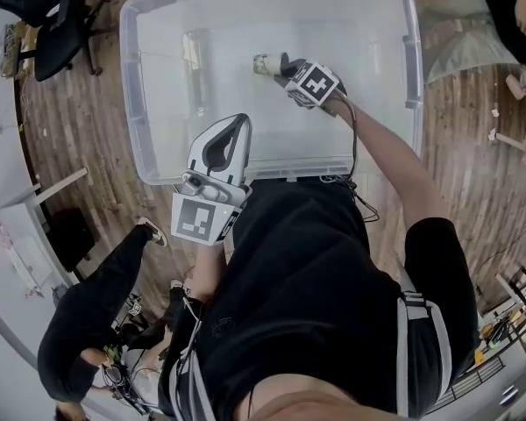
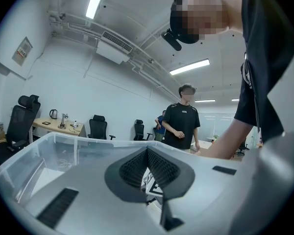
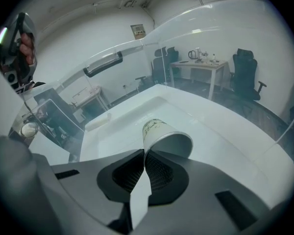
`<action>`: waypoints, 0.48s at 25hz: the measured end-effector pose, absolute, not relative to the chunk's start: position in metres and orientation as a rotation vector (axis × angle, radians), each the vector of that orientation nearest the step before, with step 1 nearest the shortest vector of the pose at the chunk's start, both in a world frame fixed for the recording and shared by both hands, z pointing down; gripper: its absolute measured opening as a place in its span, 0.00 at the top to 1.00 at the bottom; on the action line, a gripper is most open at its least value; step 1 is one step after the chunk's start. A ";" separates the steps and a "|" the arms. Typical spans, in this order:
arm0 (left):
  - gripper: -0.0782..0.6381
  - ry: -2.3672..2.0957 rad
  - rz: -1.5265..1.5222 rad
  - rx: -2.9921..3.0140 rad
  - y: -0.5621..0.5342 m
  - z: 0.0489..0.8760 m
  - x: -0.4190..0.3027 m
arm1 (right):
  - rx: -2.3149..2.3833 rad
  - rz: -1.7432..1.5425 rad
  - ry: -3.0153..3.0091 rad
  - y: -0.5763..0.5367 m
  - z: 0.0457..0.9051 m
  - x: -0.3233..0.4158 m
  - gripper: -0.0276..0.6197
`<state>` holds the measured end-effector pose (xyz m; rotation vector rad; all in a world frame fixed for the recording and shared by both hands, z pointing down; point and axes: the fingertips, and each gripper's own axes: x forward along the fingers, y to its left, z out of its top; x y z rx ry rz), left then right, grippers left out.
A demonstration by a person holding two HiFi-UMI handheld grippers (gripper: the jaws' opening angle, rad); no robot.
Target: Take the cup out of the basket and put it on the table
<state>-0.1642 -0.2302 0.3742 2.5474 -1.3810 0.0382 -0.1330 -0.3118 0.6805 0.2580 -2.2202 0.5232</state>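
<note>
A white paper cup [image 1: 265,63] lies on its side inside the big clear plastic bin [image 1: 131,103]. My right gripper [image 1: 280,67] reaches into the bin and is shut on the cup. In the right gripper view the cup [image 3: 166,136] points its open mouth toward the camera, and its rim wall is pinched where the right gripper [image 3: 144,153] closes. My left gripper [image 1: 235,123] hovers over the bin's near edge, close to my body, shut with nothing in it. In the left gripper view its closed tips [image 2: 147,151] point across the bin [image 2: 39,151].
The bin stands on a wooden floor [image 1: 88,139]. A pale tube-like thing [image 3: 97,121] lies on the bin's bottom beyond the cup. A black office chair [image 1: 57,24] is at the far left, a crouching person [image 1: 96,305] at lower left, and another person [image 2: 182,124] stands beyond the bin.
</note>
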 end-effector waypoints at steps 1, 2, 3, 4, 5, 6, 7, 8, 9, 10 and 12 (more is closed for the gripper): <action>0.87 -1.378 0.039 2.549 -0.229 0.374 -0.163 | 0.260 0.519 -2.227 -0.312 0.677 -0.134 0.92; 0.87 -1.376 0.039 2.550 -0.228 0.374 -0.163 | 0.261 0.516 -2.235 -0.311 0.673 -0.134 0.92; 0.87 -1.374 0.040 2.553 -0.226 0.374 -0.162 | 0.262 0.511 -2.242 -0.311 0.668 -0.135 0.92; 0.87 -1.374 0.040 2.556 -0.225 0.373 -0.162 | 0.263 0.504 -2.250 -0.311 0.663 -0.135 0.92; 0.87 -1.375 0.039 2.560 -0.225 0.373 -0.161 | 0.266 0.496 -2.259 -0.311 0.658 -0.135 0.92; 0.87 -1.376 0.038 2.562 -0.224 0.372 -0.161 | 0.270 0.488 -2.268 -0.311 0.652 -0.134 0.92; 0.87 -1.377 0.039 2.564 -0.223 0.371 -0.160 | 0.272 0.480 -2.276 -0.311 0.647 -0.134 0.92; 0.87 -1.378 0.041 2.564 -0.222 0.371 -0.159 | 0.275 0.472 -2.281 -0.311 0.642 -0.133 0.92; 0.87 -1.379 0.044 2.564 -0.221 0.370 -0.159 | 0.278 0.466 -2.284 -0.311 0.637 -0.132 0.92; 0.87 -1.379 0.046 2.565 -0.220 0.370 -0.157 | 0.283 0.462 -2.285 -0.311 0.633 -0.131 0.92; 0.87 -1.376 0.044 2.570 -0.217 0.369 -0.155 | 0.300 0.460 -2.292 -0.312 0.624 -0.128 0.92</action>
